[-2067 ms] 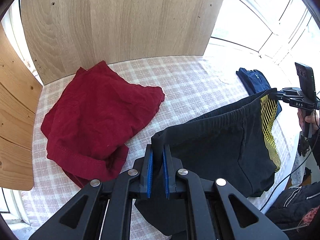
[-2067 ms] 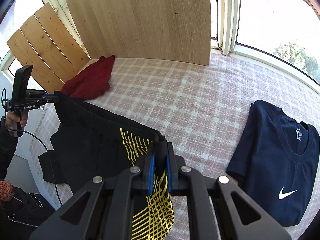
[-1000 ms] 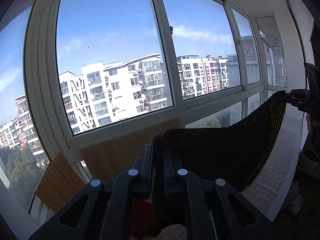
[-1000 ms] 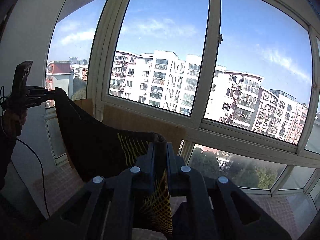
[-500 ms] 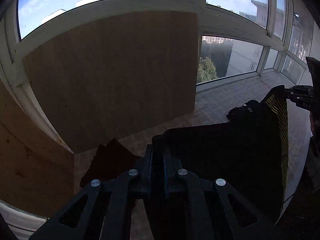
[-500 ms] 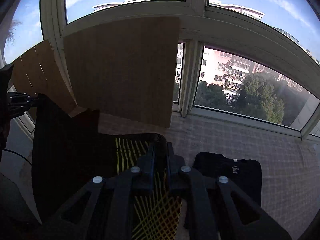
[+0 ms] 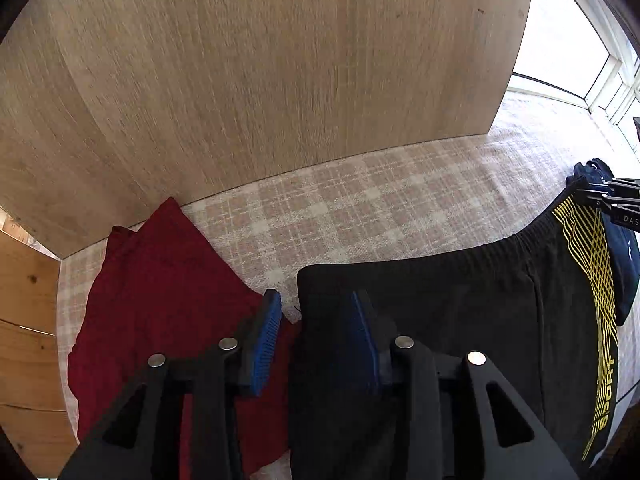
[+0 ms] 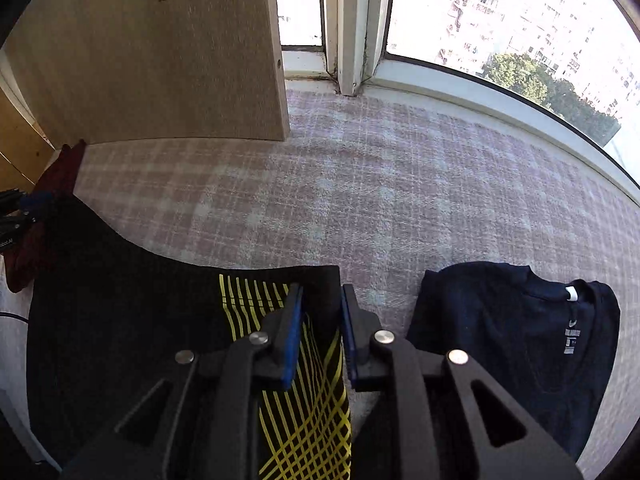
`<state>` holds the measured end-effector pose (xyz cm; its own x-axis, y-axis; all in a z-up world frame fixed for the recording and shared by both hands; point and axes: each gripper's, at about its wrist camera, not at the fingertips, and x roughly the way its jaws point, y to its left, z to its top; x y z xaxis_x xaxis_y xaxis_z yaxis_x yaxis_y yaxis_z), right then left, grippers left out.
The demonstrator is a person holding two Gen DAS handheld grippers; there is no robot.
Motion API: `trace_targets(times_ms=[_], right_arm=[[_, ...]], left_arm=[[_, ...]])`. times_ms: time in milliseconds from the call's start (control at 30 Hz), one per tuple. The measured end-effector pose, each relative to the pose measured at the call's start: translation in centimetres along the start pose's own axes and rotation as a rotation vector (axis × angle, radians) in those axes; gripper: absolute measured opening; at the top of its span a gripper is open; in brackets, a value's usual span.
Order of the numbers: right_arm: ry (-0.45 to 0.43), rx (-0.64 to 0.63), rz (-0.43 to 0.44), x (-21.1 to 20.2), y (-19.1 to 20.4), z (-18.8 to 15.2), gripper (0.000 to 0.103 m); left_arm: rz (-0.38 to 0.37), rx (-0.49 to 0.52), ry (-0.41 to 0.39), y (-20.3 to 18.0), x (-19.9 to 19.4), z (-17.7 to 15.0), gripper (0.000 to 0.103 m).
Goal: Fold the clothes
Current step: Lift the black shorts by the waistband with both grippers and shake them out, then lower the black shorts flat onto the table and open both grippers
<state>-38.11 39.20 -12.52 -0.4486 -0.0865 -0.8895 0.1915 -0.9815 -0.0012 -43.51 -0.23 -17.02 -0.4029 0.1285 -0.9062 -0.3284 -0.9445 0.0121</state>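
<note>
shorts: black shorts [image 7: 460, 312] with a yellow line pattern down one side, spread flat on the checked cloth [image 7: 360, 208], waistband toward the wooden board [image 7: 260, 72].
left claw: left gripper [image 7: 316, 312] released, blue pads set wide apart above the shorts' waistband corner nearest the red garment; one pad over the red cloth, the other over the black.
right claw: right gripper [image 8: 320, 312] also parted, with a narrower gap, its pads either side of the shorts' corner by the yellow stripes; whether they touch the fabric cannot be told.
red garment: crumpled red garment [image 7: 160, 304], just beside the shorts, below the board's left end.
navy shirt: navy t-shirt [image 8: 520, 340], lying flat beside the shorts on the striped side, collar toward the window [image 8: 500, 20].
</note>
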Motion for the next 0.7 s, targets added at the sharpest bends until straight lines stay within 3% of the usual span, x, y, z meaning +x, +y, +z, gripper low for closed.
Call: trace_targets(times_ms=[133, 267, 367, 400, 567, 700], right_arm=[[-0.02, 0.014, -0.019, -2.5, -1.3, 0.7, 0.027], [-0.04, 0.027, -0.038, -5.1, -2.6, 1.4, 0.027], [-0.055, -0.008, -0.059, -8.5, -1.8, -1.4, 0.039], [-0.058, -0.021, -0.069, -9.5, -1.5, -2.4, 0.043], [-0.047, -0.07, -0.08, -13.0, -0.4, -8.3, 0.044], [-0.012, -0.123, -0.038, -12.7, -0.7, -10.5, 0.044]], left_arm=[[0.033, -0.033, -0.036, 1.5, -1.9, 0.6, 0.038], [-0.002, -0.043, -0.097, 1.8, -7.6, -0.8, 0.038], [-0.041, 0.006, -0.127, -0.3, -12.0, -3.3, 0.039], [-0.063, 0.026, -0.128, -1.5, -13.3, -4.5, 0.041], [-0.111, 0.19, -0.139, -9.3, -18.9, -11.2, 0.043], [-0.192, 0.227, -0.086, -16.4, -21.1, -17.1, 0.046]])
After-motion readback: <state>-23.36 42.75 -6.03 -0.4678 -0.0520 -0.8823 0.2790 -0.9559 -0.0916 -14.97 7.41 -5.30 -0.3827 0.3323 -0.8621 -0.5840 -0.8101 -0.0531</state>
